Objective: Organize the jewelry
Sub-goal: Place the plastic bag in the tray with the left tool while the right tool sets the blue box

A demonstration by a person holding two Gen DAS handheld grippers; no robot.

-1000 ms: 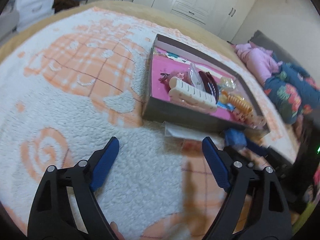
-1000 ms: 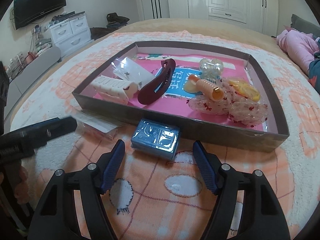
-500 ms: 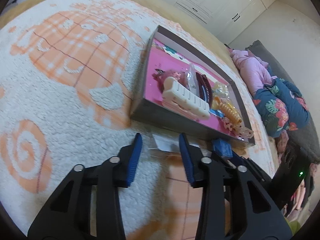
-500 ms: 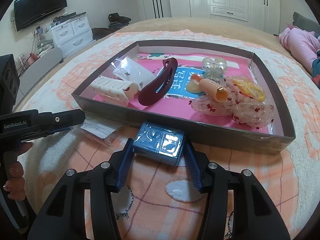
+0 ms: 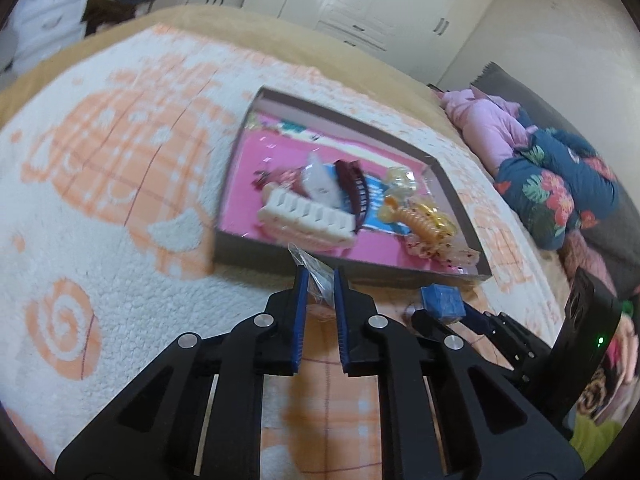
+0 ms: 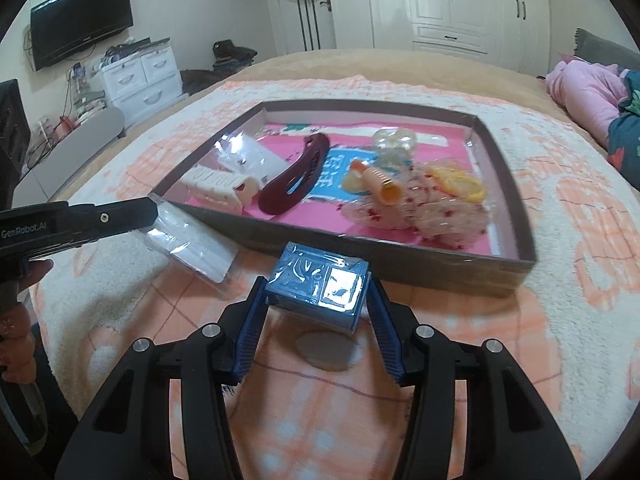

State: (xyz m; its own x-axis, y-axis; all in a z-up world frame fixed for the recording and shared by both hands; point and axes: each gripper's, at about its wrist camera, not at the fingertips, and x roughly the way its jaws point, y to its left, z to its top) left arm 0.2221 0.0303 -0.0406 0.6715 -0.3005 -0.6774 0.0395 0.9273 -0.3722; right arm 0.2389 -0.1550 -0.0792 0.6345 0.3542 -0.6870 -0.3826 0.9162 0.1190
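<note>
A brown-walled tray (image 6: 400,256) with a pink floor lies on the blanket; its near wall (image 5: 256,256) shows in the left wrist view. My left gripper (image 5: 318,276) is shut on a clear plastic packet (image 5: 310,260), held just in front of that wall. From the right wrist view the left gripper (image 6: 154,216) reaches in from the left with the packet (image 6: 192,244) hanging from it. My right gripper (image 6: 316,286) is shut on a small blue box (image 6: 312,276), lifted above the blanket with its shadow beneath. The blue box (image 5: 442,304) also shows at the right of the left wrist view.
Inside the tray lie a white claw clip (image 6: 216,188), a dark red clip (image 6: 296,180), an orange clip (image 6: 380,184) and clear pouches. Pink and floral bedding (image 5: 552,176) is piled at the right. A set of drawers (image 6: 140,76) and a TV (image 6: 80,36) stand beyond the bed.
Both grippers closed: the left on the clear packet, the right on the blue box. Both items have come up off the blanket, toward the tray's near wall.
</note>
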